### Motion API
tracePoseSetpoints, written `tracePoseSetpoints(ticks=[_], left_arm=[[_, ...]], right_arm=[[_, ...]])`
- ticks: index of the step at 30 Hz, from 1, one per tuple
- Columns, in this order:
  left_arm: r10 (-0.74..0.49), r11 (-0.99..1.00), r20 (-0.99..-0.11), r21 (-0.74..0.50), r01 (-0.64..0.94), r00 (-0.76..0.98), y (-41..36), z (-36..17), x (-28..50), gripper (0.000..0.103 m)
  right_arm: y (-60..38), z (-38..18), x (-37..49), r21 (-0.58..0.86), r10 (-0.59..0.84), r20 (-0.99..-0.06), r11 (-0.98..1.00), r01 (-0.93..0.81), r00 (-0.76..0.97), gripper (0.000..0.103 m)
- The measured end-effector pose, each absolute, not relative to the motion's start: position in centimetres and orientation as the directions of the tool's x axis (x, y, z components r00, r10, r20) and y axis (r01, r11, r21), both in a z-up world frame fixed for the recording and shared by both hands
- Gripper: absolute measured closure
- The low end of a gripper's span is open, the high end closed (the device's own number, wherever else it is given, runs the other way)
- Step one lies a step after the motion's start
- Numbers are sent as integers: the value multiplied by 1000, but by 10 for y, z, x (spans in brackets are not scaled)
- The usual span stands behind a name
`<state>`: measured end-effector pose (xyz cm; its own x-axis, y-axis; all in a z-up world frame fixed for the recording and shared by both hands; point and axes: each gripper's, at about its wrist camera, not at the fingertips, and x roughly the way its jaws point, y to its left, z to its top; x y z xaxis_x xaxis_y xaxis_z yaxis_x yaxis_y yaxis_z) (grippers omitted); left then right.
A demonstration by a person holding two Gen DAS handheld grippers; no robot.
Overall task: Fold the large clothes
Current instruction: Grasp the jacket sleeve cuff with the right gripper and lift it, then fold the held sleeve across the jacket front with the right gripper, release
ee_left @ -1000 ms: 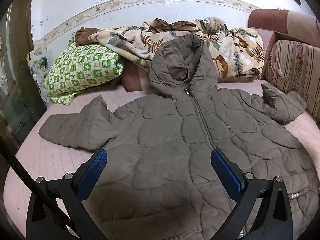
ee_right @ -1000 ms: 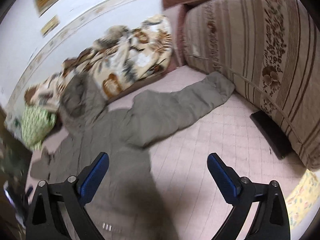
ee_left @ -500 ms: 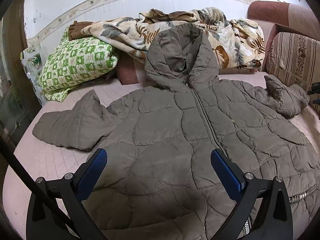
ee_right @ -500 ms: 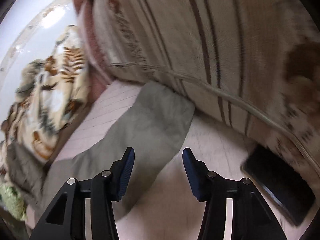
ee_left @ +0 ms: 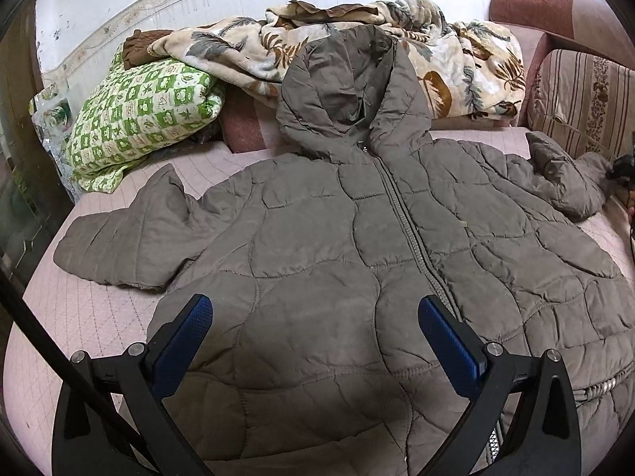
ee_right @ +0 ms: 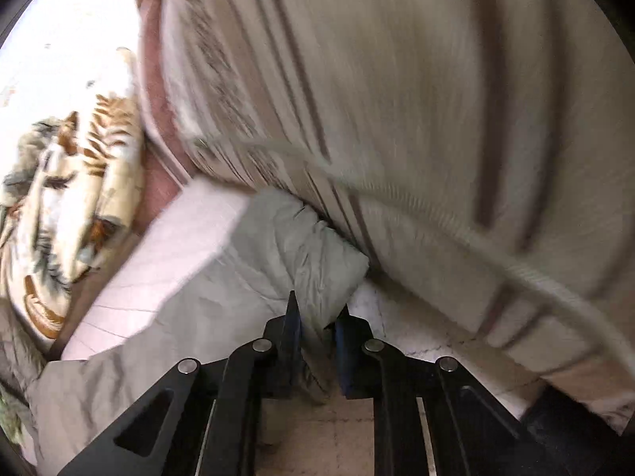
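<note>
A grey-brown quilted hooded jacket (ee_left: 337,246) lies face up, zipped, spread on a pink quilted bed (ee_left: 59,317). Its hood rests against the bedding at the back, and its left sleeve (ee_left: 119,238) stretches out to the left. My left gripper (ee_left: 313,317) is open and empty, hovering over the jacket's lower front. My right gripper (ee_right: 317,317) is shut on the cuff end of the jacket's right sleeve (ee_right: 301,246), close against a striped cushion. That sleeve also shows in the left wrist view (ee_left: 563,182).
A leaf-print blanket (ee_left: 357,47) and a green checked pillow (ee_left: 139,107) are piled along the back wall. A striped floral cushion (ee_right: 397,119) stands at the right. A dark flat object (ee_right: 555,428) lies by the cushion's base.
My right gripper moved in toward the right sleeve's cuff and closed on it. My left gripper drifted slightly closer over the jacket and stayed open.
</note>
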<state>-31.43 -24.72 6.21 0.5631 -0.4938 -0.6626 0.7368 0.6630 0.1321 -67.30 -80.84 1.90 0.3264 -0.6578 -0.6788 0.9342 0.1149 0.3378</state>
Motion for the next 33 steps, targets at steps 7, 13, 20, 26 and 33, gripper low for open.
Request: tracePoseSetpoints(ticks=[7, 13, 20, 26, 33], left_arm=[[-508, 679, -635, 122, 724, 583, -236, 74, -317, 0], [-516, 699, -614, 102, 708, 597, -224, 86, -315, 0], [-512, 721, -605, 82, 688, 610, -209, 93, -307, 0], [-513, 740, -592, 61, 670, 621, -191, 100, -300, 0], [-508, 775, -569, 25, 632, 646, -163, 111, -286, 0]], right_arm=[[-762, 105, -696, 265, -791, -562, 104, 958, 242, 90], [-721, 178, -703, 239, -839, -481, 152, 959, 253, 90], [-656, 243, -654, 228, -836, -387, 322, 919, 389, 90], [-592, 294, -595, 191, -797, -330, 469, 862, 507, 90], [-538, 313, -535, 154, -729, -325, 587, 795, 602, 90]])
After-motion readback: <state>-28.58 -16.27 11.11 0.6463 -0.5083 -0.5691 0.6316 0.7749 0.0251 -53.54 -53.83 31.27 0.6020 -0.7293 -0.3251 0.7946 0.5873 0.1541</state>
